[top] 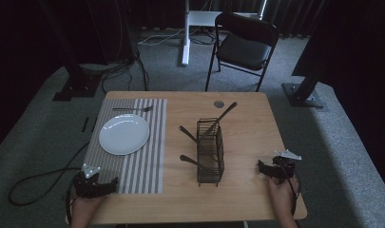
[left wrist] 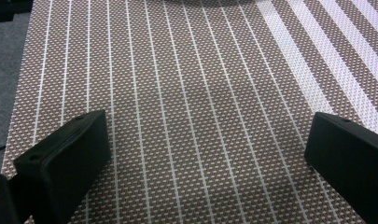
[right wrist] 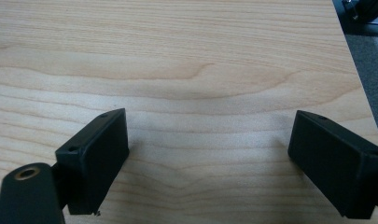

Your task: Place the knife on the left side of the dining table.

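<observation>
Both hand-held grippers, left point(top: 109, 183) and right point(top: 262, 167), are sitting wide and empty, and a careless swing could be tipping the wire basket point(top: 210, 152).

Nothing readable is showing anywhere: no text, labels, brands or numbers on the table point(top: 256, 118), placemat point(top: 147, 161), plate point(top: 124, 134) or wire caddy point(top: 210, 152).
</observation>
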